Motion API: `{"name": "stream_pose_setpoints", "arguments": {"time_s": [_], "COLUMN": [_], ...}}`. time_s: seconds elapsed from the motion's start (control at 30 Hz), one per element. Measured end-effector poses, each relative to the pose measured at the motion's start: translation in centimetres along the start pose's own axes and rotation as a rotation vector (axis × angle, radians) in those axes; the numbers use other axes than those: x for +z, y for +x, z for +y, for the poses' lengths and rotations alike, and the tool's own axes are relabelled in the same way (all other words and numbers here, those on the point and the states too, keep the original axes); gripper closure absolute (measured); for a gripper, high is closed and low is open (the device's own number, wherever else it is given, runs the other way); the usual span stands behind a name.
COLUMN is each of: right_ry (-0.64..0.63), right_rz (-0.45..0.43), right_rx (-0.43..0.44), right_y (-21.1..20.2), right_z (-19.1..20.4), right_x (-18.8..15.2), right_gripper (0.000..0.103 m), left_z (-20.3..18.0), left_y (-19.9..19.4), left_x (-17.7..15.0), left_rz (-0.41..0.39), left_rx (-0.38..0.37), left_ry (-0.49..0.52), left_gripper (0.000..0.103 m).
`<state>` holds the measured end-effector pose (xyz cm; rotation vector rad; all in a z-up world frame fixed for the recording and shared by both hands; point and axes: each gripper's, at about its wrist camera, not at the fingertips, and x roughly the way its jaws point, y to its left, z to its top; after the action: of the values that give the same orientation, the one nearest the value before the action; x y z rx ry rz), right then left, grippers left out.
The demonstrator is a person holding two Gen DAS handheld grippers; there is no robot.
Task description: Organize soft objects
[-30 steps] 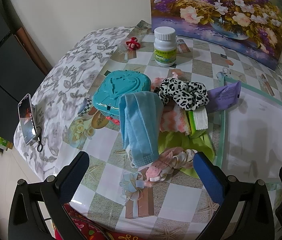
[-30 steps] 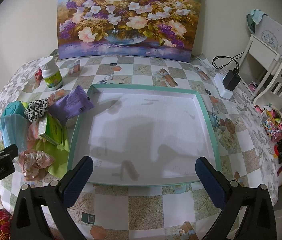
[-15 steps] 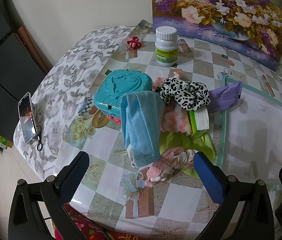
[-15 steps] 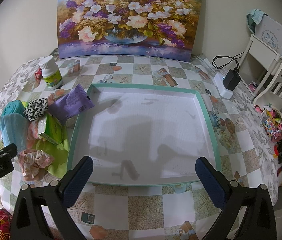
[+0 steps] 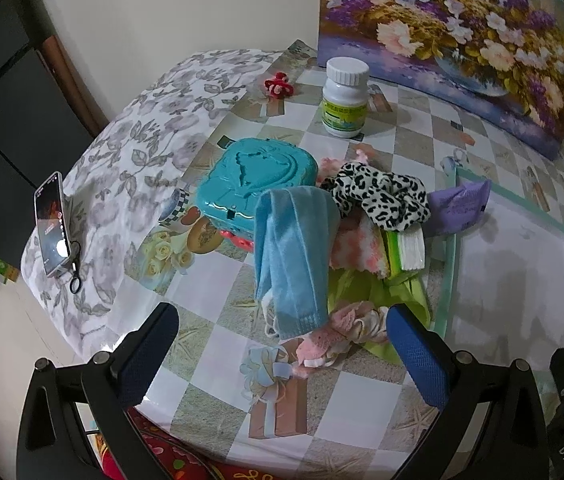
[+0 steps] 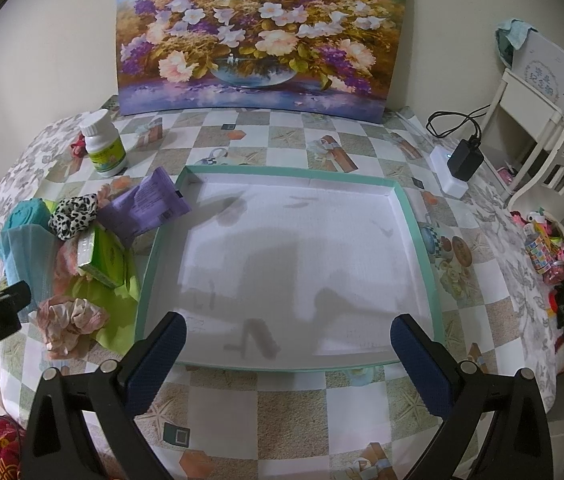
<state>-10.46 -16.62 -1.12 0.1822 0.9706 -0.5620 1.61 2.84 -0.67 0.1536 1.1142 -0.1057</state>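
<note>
A heap of soft things lies left of a shallow teal-rimmed white tray (image 6: 410, 216). In the heap are a light blue cloth (image 5: 294, 252), a leopard-print scrunchie (image 5: 382, 196), a pink-and-cream scrunchie (image 5: 346, 328), a fuzzy pink-white piece (image 5: 356, 250), a green cloth (image 5: 398, 288), a green tissue pack (image 5: 402, 242) and a purple packet (image 5: 460, 204). My left gripper (image 5: 282, 344) hovers open just in front of the pink scrunchie, empty. My right gripper (image 6: 288, 344) hangs open over the tray's near rim, empty.
A teal plastic case (image 5: 253, 176) sits under the blue cloth's far end. A white pill bottle (image 5: 344, 100) and a red trinket (image 5: 277, 85) stand behind the heap. A phone (image 5: 50, 224) lies at the table's left edge. A flower painting (image 6: 257, 36) leans on the wall; a charger (image 6: 462, 160) sits right.
The left gripper has crept slightly forward toward the heap. The right gripper and all objects are still.
</note>
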Motion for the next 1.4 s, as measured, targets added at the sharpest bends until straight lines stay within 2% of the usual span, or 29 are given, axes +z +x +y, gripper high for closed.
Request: {"name": "stream_pose_setpoints", "arguments": {"time_s": [0.17,0.37,0.6,0.77,0.93,1.23,1.27,1.4], "right_ry": [-0.019,-0.082,-0.159,-0.274,-0.336,-0.329,-0.324,-0.310], "right_rz": [-0.003,0.028,0.065,0.099,0.128,0.151,0.156,0.196], "right_rx": [0.017,0.168,0.313,0.351,0.386,0.450,0.454,0.482], "right_y": [0.1,0.9,1.9,2.9,4.2,5.7,5.9,6.9], "right_z": [0.5,3.7,8.7,12.9,15.3,16.5,16.5,16.4], "right_x": [0.1,0.3,0.5,-0.2,-0.8,-0.6,-0.6,-0.6], "right_gripper": [0.000,0.000,0.000,0.000,0.000,0.000,0.002,0.028], "left_z": [1.8,5.1,7.3,7.6,7.1,6.7,6.5,5.6], "left_y": [0.4,1.4,3.5,4.7,4.6,5.3,5.5,5.6], "left_x": [0.5,0.8,1.0,1.2,1.6,1.9,1.9,2.1], "left_rz": [0.003,0.012,0.036,0.096,0.100,0.117,0.120,0.124], "left_rx": [-0.004,0.011,-0.031,-0.065,-0.108,-0.156,-0.176,-0.237], "left_ry": [-0.066,-0.196,-0.309,-0.312,-0.280,-0.283,-0.278,-0.251], "left_gripper": [0.000,0.000,0.000,0.000,0.000,0.000,0.000,0.003]}}
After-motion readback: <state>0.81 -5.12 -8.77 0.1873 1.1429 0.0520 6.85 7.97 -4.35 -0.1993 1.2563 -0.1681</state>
